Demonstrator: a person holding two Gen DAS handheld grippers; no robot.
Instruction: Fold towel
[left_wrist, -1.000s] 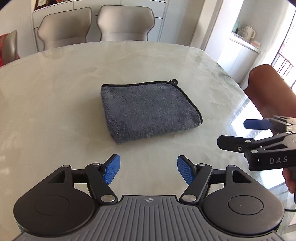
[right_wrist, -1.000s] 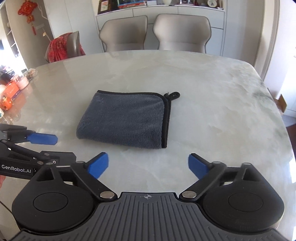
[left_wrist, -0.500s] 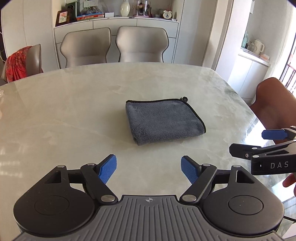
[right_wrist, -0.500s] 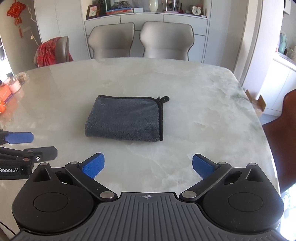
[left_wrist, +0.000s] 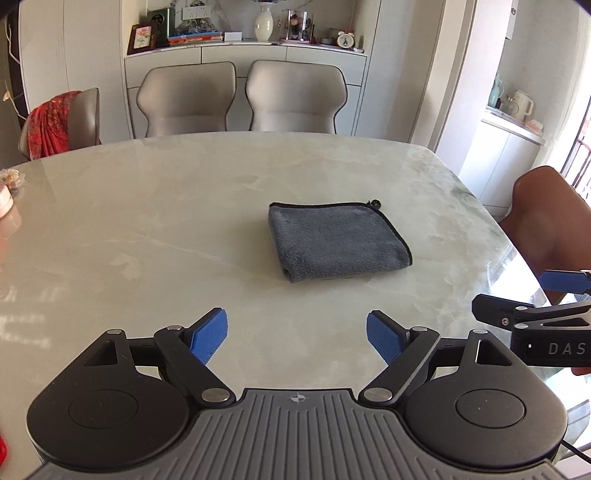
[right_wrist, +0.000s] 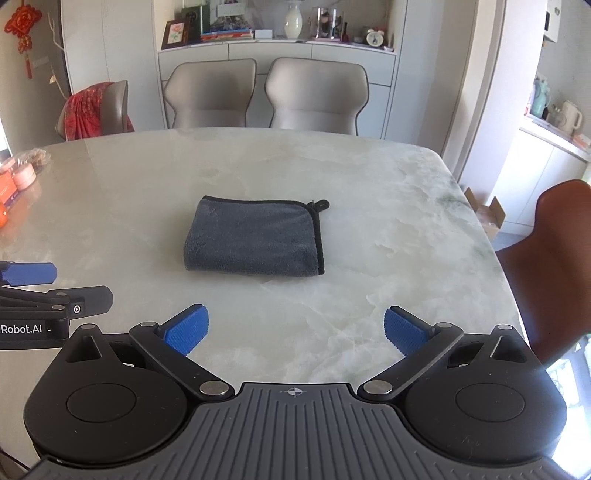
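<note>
Grey towel (left_wrist: 338, 242) lies folded into a compact rectangle mid-worktop (left_wrist: 147, 229), well apart from both tongs; left tongs (left_wrist: 297, 336) are spreading wider with nothing between the pads, right tongs (right_wrist: 293, 330) stand wide and empty. Task looks about done, so the main risk is a stray dip back in: a pad catching the black-trimmed edge would drag the top layer and undo the fold. The plush stack could also slide on the glossy marble if nudged.

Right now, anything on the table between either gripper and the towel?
Nothing visible. Only bare marble table lies between the folded gray towel and both grippers. The left gripper is opening with nothing between its jaws; the right gripper is open and empty. Neither touches the towel.
</note>
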